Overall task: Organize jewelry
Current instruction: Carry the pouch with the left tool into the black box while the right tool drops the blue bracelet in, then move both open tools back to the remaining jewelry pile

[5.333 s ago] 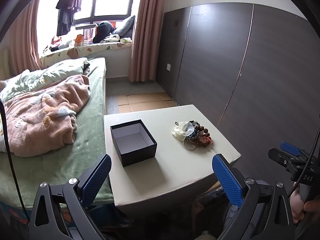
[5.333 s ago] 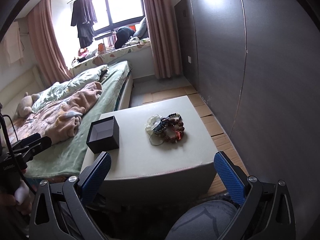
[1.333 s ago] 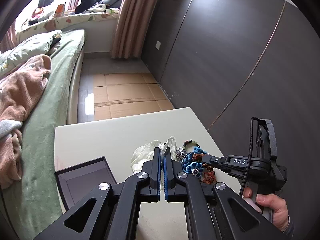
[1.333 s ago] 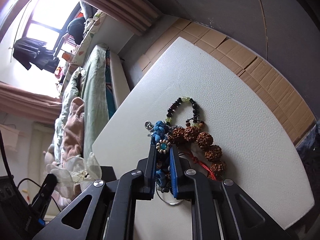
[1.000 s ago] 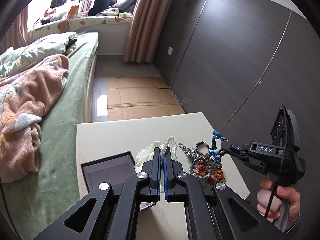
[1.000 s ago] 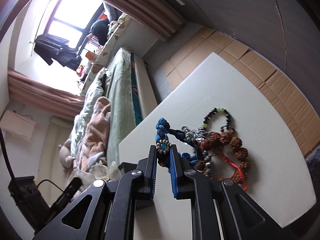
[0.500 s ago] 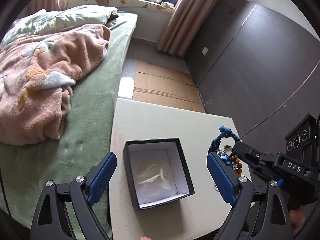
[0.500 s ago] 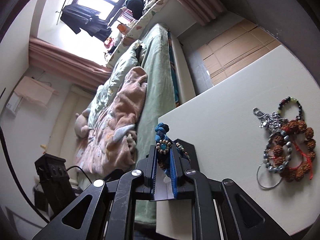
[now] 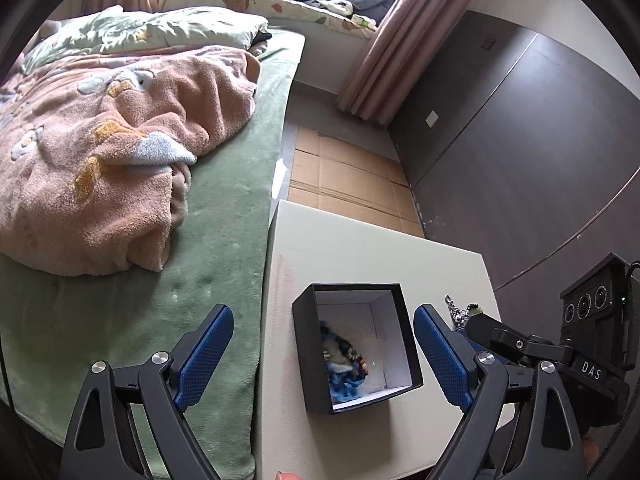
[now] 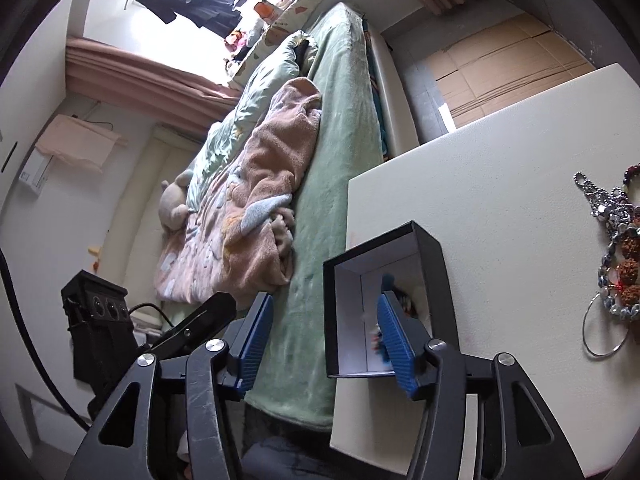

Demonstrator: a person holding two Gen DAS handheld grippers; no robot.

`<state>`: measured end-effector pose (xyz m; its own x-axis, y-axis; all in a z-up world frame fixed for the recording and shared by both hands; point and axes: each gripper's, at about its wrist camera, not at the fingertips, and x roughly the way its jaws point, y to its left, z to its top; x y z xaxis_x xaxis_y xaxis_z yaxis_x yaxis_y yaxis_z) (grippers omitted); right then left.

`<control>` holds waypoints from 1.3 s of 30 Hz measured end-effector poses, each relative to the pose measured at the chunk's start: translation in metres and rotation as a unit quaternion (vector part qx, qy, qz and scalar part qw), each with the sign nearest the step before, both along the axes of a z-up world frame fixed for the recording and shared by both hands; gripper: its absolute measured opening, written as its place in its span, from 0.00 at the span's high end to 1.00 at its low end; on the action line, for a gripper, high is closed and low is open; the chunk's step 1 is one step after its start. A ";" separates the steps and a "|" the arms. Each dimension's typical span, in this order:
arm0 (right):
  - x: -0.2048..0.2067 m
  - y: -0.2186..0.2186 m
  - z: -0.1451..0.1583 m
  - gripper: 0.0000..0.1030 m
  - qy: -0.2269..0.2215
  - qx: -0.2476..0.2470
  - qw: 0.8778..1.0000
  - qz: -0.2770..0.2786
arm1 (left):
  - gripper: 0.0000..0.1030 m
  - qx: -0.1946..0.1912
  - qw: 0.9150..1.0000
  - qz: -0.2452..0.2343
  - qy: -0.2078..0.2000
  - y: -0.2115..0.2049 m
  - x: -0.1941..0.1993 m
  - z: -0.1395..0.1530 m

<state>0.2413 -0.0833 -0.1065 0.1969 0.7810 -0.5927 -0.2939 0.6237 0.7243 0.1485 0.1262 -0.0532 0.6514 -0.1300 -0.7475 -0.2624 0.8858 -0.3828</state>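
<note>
Fingers, left gripper [image 9: 323, 354]: spread wide, nothing between them, hanging over the black box [image 9: 307, 360].
Fingers, right gripper [image 10: 322, 343]: jaws have just been opening; one blue pad sits over the box mouth, gripping nothing.
Blue bracelet [image 9: 342, 372]: lies loose inside the box, against its white lining.
Black box: open, upright on the white worktop [image 9: 360, 248], near the bed-side edge.
Remaining jewelry [image 10: 618, 248]: heaped on the worktop, well apart from the box.
Bed [image 9: 224, 216]: just beside the worktop.

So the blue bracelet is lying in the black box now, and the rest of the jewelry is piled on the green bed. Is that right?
Not quite. The blue bracelet does lie in the black box, but the rest of the jewelry is piled on the white table, not the bed. The right wrist view shows this.
</note>
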 end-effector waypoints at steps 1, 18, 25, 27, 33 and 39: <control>-0.001 -0.005 0.001 0.46 -0.002 0.000 1.000 -0.004 | 0.11 0.001 1.000 -0.003 -0.002 -0.003 0.001 0.001; -0.009 -0.171 -0.003 0.45 -0.014 -0.013 0.984 -0.179 | 0.11 -0.002 0.995 -0.103 -0.004 -0.087 0.028 0.009; -0.009 -0.207 -0.023 0.45 0.001 0.004 0.974 -0.229 | 0.11 0.020 0.986 -0.166 -0.007 -0.136 0.041 0.014; -0.009 -0.215 -0.028 0.45 0.004 0.007 0.971 -0.239 | 0.11 0.025 0.983 -0.183 -0.006 -0.149 0.045 0.013; -0.012 -0.238 -0.042 0.45 0.024 0.019 0.961 -0.274 | 0.14 0.042 0.974 -0.222 -0.001 -0.184 0.059 0.006; -0.013 -0.257 -0.053 0.45 0.044 0.019 0.951 -0.304 | 0.30 0.051 0.965 -0.256 0.024 -0.218 0.075 -0.011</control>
<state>0.2280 -0.3401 -0.1592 0.5698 0.5600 -0.6015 0.1763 0.6316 0.7550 0.2239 -0.0917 -0.0638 0.4850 -0.3503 -0.8013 0.2038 0.9363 -0.2859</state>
